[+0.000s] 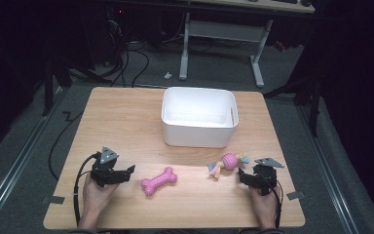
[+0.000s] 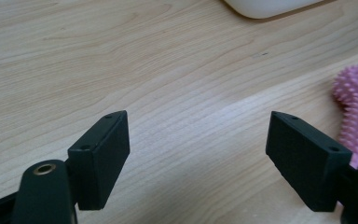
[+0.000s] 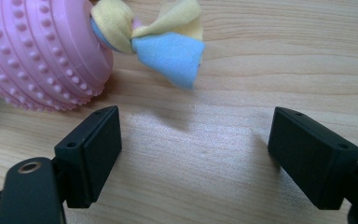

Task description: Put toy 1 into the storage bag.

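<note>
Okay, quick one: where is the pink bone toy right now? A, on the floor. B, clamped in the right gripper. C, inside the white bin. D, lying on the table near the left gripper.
D: the pink bone toy lies on the table, just beside the open left gripper.

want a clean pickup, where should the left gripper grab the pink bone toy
Probably at the narrow waist of the pink bone toy, between its knobbed ends, jaws closing across it. It lies flat, angled up to the right, so the open left gripper should come from above.

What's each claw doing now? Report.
Left claw: open, empty, beside the pink bone.
Right claw: open, empty, near the pink ball toy.
</note>
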Action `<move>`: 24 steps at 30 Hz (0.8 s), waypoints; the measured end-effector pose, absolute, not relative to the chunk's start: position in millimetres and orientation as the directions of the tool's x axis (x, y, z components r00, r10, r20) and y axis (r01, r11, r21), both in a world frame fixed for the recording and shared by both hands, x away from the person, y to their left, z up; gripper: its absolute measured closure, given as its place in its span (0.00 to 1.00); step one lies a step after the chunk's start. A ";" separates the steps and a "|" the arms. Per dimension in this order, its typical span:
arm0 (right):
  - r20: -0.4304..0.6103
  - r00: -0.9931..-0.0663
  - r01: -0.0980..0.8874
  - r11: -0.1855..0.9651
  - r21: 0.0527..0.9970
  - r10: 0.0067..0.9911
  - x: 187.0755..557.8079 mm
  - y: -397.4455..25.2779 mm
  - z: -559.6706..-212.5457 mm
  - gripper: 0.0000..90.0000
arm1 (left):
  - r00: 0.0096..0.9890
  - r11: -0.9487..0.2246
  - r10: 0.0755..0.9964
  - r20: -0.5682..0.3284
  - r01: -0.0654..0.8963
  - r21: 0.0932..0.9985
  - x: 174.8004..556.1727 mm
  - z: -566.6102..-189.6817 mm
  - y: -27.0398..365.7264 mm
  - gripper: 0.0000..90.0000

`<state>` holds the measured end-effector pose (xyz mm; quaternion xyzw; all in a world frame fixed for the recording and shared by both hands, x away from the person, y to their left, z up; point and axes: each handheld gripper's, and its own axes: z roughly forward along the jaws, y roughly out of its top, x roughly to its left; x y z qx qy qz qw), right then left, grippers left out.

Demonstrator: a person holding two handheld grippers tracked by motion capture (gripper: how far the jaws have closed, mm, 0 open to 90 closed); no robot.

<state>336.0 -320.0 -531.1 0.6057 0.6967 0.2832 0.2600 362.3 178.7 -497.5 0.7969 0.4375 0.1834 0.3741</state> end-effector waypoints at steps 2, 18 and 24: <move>-0.019 -0.132 0.696 0.106 0.710 0.991 335.9 -320.0 -531.1 0.20 | 0.555 -0.343 0.831 -0.032 0.557 0.757 360.5 -496.1 178.0 0.24; -0.019 -0.134 0.695 0.108 0.710 0.991 335.7 -320.0 -531.1 0.20 | 0.662 -0.419 0.750 -0.015 0.492 0.763 339.2 -484.5 143.4 0.27; -0.019 -0.135 0.695 0.109 0.711 0.991 335.6 -320.0 -531.1 0.20 | 0.698 -0.459 0.716 -0.020 0.492 0.740 337.5 -486.2 129.2 0.31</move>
